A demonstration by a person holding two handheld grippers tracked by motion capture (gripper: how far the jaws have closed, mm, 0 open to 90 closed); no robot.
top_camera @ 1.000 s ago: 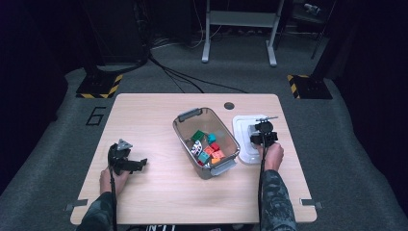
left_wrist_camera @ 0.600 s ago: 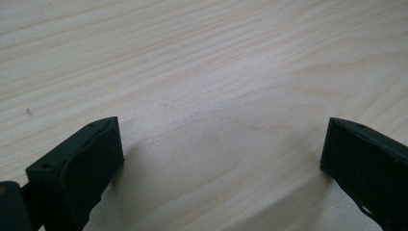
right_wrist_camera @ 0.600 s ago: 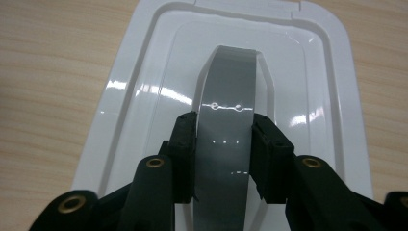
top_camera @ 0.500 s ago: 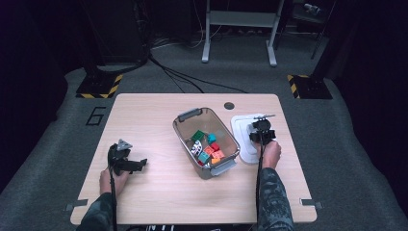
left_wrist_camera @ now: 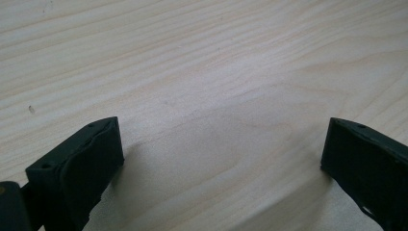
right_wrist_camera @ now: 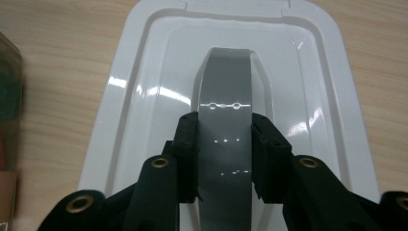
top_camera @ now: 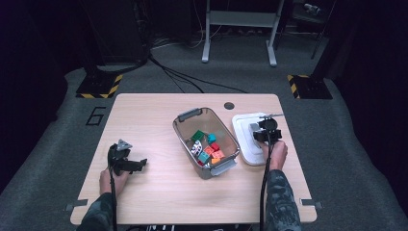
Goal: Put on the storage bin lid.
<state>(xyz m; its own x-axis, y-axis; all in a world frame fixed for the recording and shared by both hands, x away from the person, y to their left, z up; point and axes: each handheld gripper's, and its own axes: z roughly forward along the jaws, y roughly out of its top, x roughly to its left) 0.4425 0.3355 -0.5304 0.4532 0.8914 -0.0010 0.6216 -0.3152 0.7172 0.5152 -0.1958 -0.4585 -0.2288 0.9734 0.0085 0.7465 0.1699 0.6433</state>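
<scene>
**Lid grabbed, box not closed yet**

The right gripper (right_wrist_camera: 224,154) pinches the grey handle (right_wrist_camera: 225,120) of the one white lid (top_camera: 248,139), which lies flat on the table (top_camera: 154,115) just beside the one grey box (top_camera: 206,140). The box is open, with about seven little blocks (top_camera: 207,147) inside. Lifting the lid and putting it on come next, I think. The left gripper (left_wrist_camera: 219,159) rests wide open, holding nothing.

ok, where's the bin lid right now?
The white lid lies flat on the table at the right in the high view, just right of the grey bin. The right gripper is shut on its grey handle.
</scene>
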